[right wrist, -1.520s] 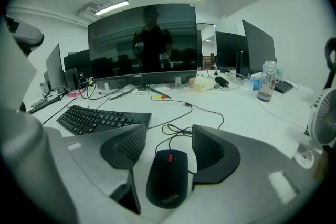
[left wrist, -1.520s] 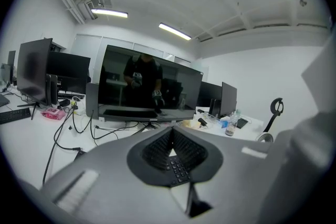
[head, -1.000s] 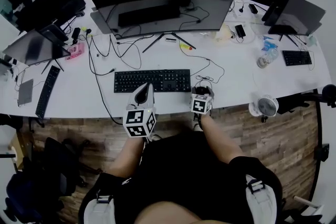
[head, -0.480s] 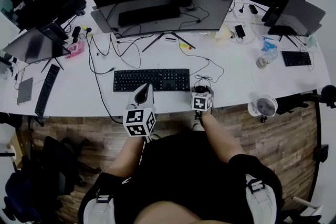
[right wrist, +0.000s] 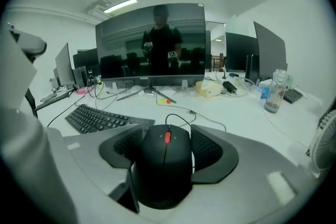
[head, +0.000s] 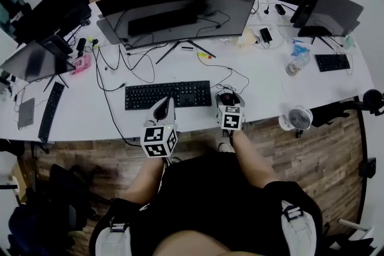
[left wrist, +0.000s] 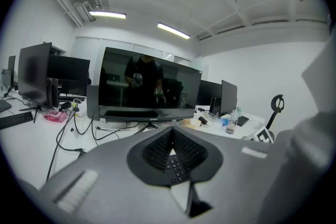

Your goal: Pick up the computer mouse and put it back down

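The black computer mouse (right wrist: 165,165) with a red scroll wheel sits between the jaws of my right gripper (right wrist: 167,136). The ribbed pads rest against both its sides, and its cable trails forward onto the white desk (right wrist: 236,118). In the head view the mouse (head: 226,96) shows just ahead of the right gripper (head: 228,100), near the desk's front edge and right of the black keyboard (head: 168,95). My left gripper (head: 164,107) hovers over the front edge below the keyboard. Its fingertips meet with nothing between them (left wrist: 171,136).
A wide curved monitor (head: 180,9) stands behind the keyboard, amid loose cables. A small fan (head: 298,119) is clamped at the desk's right front edge. A plastic bottle (head: 294,66) stands further right. More screens and a second keyboard (head: 48,111) are on the left.
My right gripper has risen with the mouse between its jaws; the mouse now shows ahead of the marker cube. The left gripper has stayed put.
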